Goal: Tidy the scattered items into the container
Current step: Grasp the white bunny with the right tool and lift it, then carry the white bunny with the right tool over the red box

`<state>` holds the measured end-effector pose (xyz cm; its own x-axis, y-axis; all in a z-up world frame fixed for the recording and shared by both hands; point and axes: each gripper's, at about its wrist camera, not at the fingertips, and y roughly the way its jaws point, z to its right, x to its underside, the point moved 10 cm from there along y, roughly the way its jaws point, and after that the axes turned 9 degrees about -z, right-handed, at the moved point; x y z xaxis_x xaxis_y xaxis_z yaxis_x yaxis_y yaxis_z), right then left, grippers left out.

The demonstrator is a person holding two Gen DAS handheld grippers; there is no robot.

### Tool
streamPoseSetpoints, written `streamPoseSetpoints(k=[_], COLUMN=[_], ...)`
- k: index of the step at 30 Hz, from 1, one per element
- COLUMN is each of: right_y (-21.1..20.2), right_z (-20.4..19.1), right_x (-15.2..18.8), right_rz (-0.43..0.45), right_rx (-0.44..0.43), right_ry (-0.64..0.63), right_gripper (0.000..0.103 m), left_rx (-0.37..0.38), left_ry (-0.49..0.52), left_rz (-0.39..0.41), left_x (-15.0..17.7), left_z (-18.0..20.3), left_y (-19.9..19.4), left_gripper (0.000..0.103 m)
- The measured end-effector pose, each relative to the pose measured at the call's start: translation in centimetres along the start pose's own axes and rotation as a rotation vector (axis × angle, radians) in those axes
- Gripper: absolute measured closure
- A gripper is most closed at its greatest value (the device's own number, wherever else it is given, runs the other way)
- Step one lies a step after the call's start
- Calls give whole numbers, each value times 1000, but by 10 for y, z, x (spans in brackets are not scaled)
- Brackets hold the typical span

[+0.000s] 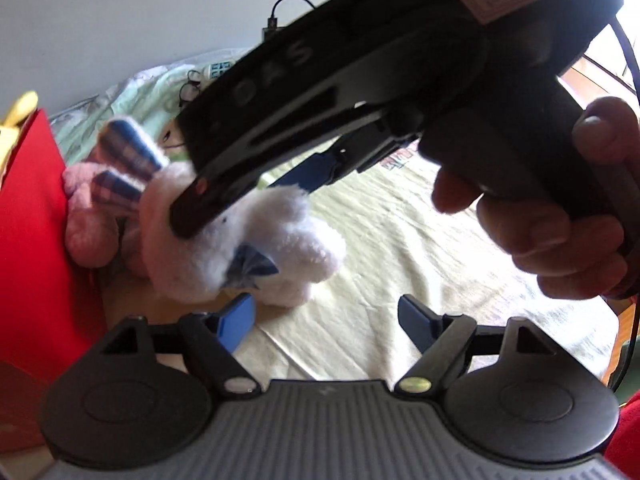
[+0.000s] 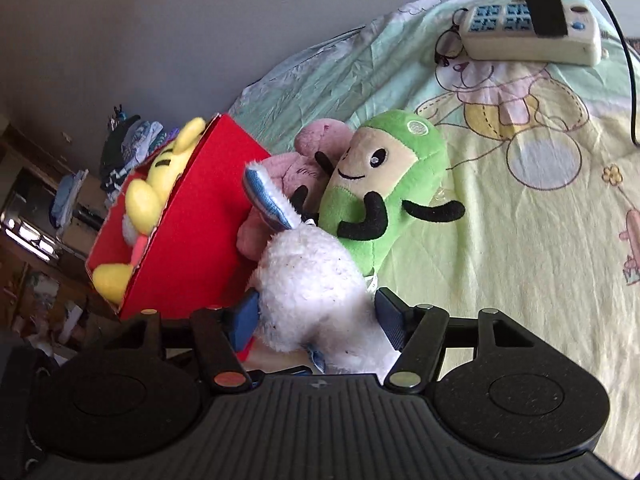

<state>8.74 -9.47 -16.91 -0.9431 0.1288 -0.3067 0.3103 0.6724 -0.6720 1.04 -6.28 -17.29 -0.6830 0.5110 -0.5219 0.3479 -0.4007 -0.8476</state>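
The right tool (image 2: 316,316) is clamped on the white plush bunny (image 2: 316,280) beside the red box (image 2: 200,220) on the bed, the left tool (image 1: 326,320) spread apart, and that soft fur could slip free mid-lift.

**Right gripper clamped, left gripper spread**

The right gripper (image 2: 316,316) has its blue pads pressed into both sides of the white plush rabbit (image 2: 312,280) (fur bulges between them). The left gripper (image 1: 326,320) sits just below that rabbit, jaws wide, holding nothing. The right hand (image 1: 560,208) wraps its gripper's handle.
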Motion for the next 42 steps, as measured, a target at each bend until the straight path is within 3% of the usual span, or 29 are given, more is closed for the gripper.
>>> streamPoseSetpoints(k=[4,8,15,20,21,28,33,38,42], right_y=[-5,-12,-22,-15,-11,-1,-9,-21,-21], right_z=[31,48,41,25,25,35,44,41,36], right_x=[5,10,9,-3,-5,-5,12,46,76], right_rz=[-3,27,47,55,52,21,-11,-56,-88], right_rx=[-176,-241,-258,-187,-176,-237,-325,-399,-385], right_ry=[267,386,336,183,172,235,385,475,491], right_gripper=[41,39,36,35,30,28,32,32,32], left_rx=[-10,-52,-88,-116,-114,-126,-92,15,98], left_ry=[-104,-132,-95,-101,-108,-115,-79,-38,-18], left_rz=[-6,-5,-9,11,12,16,22,19,-24], left_x=[3,-1,-15,-24,-24,-22,-20,-9,10], left_z=[-25,-33,-31,-40,-40,-38,-29,-15,-7], left_y=[2,8,26,23,22,18,6,-18,-30], left_gripper=[22,21,23,26,27,31,33,33,32])
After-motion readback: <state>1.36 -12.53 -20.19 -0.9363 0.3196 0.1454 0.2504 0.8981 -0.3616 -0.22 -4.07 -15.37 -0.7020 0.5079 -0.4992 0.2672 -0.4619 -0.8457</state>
